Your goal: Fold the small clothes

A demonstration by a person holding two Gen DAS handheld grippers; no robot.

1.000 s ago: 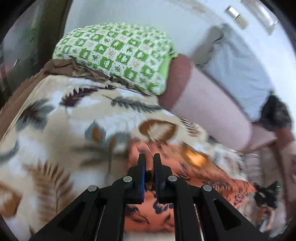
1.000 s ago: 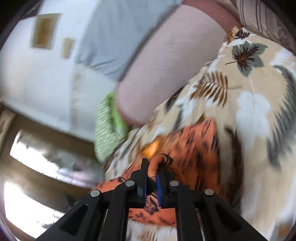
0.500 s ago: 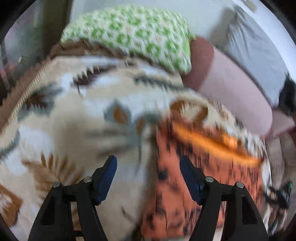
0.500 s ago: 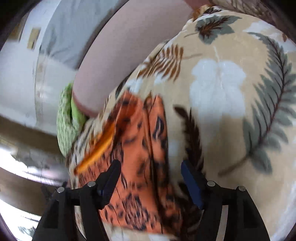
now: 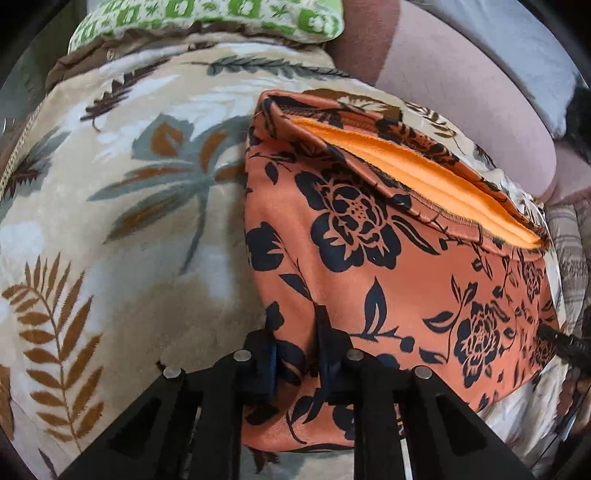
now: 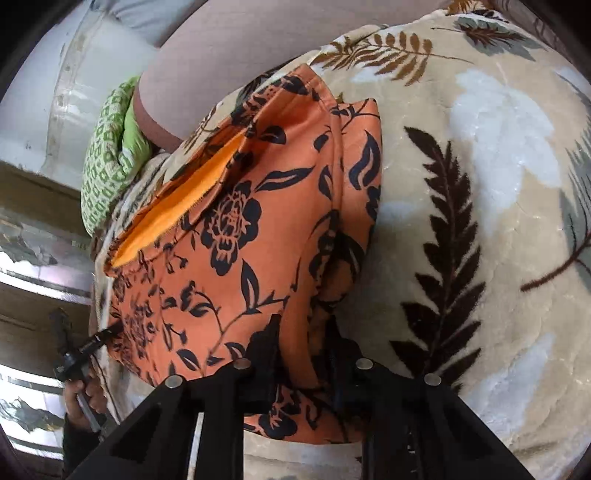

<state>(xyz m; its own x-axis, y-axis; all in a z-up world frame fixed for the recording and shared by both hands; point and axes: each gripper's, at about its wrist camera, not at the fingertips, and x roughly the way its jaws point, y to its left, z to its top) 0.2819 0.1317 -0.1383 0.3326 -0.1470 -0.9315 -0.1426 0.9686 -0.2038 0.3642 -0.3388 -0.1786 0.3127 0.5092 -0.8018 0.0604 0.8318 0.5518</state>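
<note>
An orange garment with a black flower print (image 5: 388,266) lies folded on a leaf-patterned blanket (image 5: 122,206); its bright orange inside shows at a gap along the far edge. My left gripper (image 5: 297,350) has its jaws closed on the near left edge of the garment. In the right wrist view the same garment (image 6: 236,236) lies on the blanket (image 6: 480,184), and my right gripper (image 6: 304,354) has its jaws closed on a bunched fold at the garment's near right edge. Each gripper shows at the edge of the other's view.
A green and white patterned pillow (image 5: 207,18) lies at the far end of the bed. A long pink bolster (image 5: 454,92) runs along the far side by the wall. The pillow (image 6: 107,173) and bolster (image 6: 229,55) also show in the right wrist view.
Both grippers released the garment and opened wide half a second ago. Now both have come down closer and closed on the garment's near edge.
</note>
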